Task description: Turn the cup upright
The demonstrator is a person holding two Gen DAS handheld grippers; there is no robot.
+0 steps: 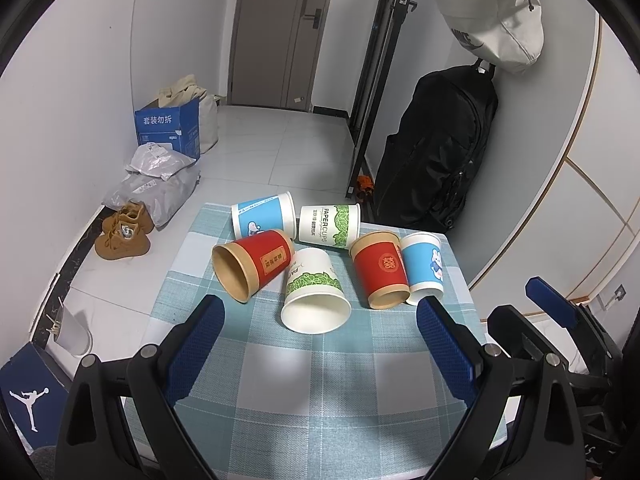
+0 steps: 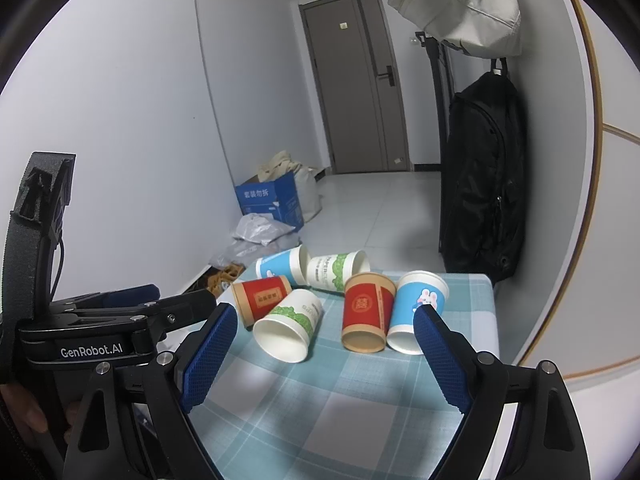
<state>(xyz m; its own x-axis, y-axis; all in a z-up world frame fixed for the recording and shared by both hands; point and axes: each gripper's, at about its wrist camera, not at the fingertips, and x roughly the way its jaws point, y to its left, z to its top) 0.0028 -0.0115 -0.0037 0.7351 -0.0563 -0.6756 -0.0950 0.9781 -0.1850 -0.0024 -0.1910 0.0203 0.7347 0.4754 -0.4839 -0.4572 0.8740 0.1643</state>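
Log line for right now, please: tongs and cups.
left tongs: open, empty | right tongs: open, empty | cups: six on their sides, none upright | nearest: white cup, mouth toward tongs | table: checked cloth

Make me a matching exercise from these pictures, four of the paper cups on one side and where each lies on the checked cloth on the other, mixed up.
Cups:
1. white cup with green leaves, mouth toward the camera
2. red cup with the round gold mark
3. blue cup with the rabbit at the right
4. red cup with the square label

Places:
A. furthest right of the group
B. furthest left of the front row
C. nearest the camera, in the middle
D. between the leaf cup and the right blue cup

Pairs: 1-C, 2-D, 3-A, 4-B
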